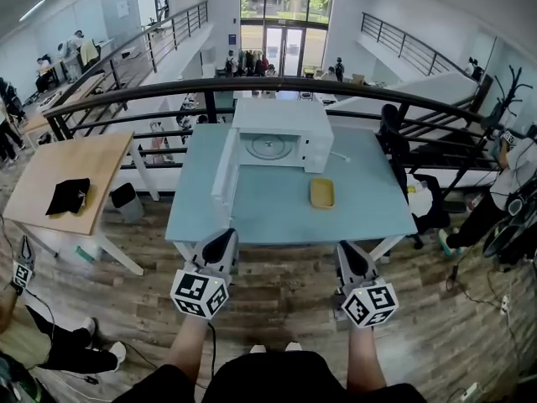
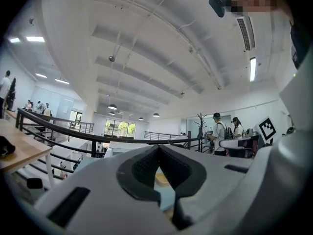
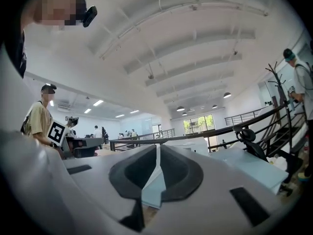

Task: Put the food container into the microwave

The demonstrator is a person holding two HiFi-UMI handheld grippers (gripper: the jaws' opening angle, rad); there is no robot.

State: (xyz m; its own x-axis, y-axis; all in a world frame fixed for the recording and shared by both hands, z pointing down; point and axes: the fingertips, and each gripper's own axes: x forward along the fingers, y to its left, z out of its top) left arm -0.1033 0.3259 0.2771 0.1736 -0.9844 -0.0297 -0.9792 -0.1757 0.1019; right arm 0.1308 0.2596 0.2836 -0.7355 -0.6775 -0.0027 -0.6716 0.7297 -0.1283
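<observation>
We hold the left gripper [image 1: 222, 238] and the right gripper [image 1: 350, 250] level at the near edge of the pale blue table [image 1: 277, 218], well apart from each other. Each has its jaws drawn together at the tips with nothing between them. The white microwave [image 1: 281, 116] stands at the far middle of the table with its door [image 1: 225, 175] swung open to the left, and the yellow food container [image 1: 321, 193] lies on the table just right of the opening, beyond the right gripper and untouched.
</observation>
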